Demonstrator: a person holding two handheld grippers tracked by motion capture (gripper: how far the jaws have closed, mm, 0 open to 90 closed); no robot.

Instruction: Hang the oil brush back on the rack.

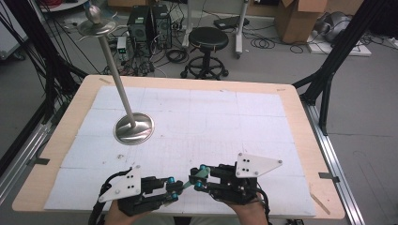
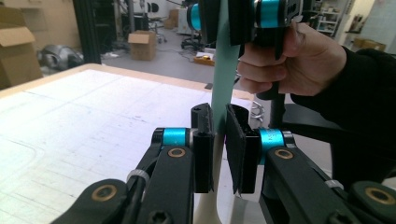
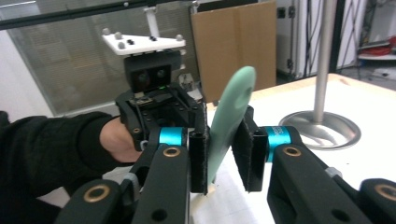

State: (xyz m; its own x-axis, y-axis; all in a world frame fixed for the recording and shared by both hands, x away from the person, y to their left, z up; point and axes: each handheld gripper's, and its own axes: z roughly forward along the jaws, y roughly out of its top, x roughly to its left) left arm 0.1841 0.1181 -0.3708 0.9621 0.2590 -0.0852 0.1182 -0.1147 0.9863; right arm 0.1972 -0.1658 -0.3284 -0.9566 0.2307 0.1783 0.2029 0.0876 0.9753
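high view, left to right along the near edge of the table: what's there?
Left tool → mint-green spatula, gripped by both tools → right tool. The metal stand sits farther back, to the left.

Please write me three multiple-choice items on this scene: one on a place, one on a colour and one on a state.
1. Where does the metal stand have its round base?
A. On the left part of the table, beyond the grippers
B. On the floor beside the stool
C. At the table's right edge

2. What colour is the flat utensil between the two grippers?
A. Bright red
B. Pale green
C. Black

3. How is the utensil held?
A. It lies loose on the table
B. The left gripper alone has it
C. Both the left gripper and the right gripper have their jaws closed on it

Answers:
1. A: the high view shows the base on the white mat at the left, past the hands.
2. B: both gripper views show a mint strip.
3. C: each gripper view shows its own jaws against the strip, with the other gripper clamped at its far end.
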